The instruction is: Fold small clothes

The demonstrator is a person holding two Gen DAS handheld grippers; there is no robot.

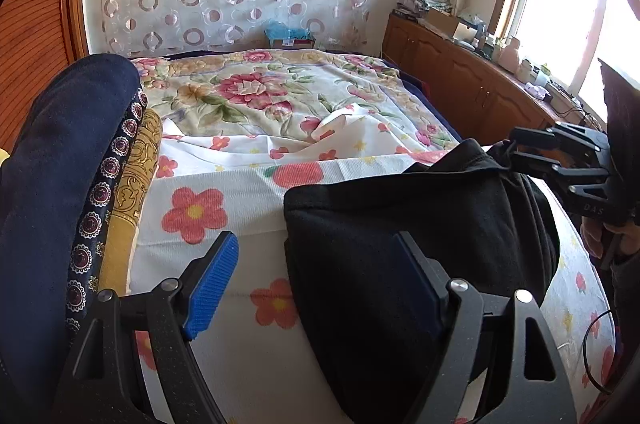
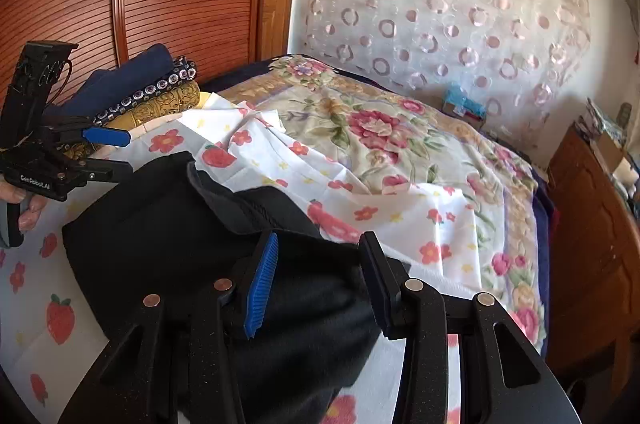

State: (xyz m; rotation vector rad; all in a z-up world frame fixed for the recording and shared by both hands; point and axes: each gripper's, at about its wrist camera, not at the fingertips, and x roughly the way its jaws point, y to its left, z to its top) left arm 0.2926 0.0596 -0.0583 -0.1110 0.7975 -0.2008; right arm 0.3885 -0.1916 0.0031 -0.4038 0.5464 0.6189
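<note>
We see no containers, only a black garment (image 1: 404, 224) lying folded and bunched at lower centre on the flowered sheet (image 1: 224, 184), with our left gripper (image 1: 316, 284) and right gripper (image 2: 316, 284) both apart over it, unclamped

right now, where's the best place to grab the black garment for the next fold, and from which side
Probably the near left corner of the black garment, approached from its left edge. That edge lies flat and straight on the flowered sheet, so a finger could likely slide under it. The left gripper is open right there, one finger already over the cloth. The right side is bunched beside the right gripper, which is open.
</note>
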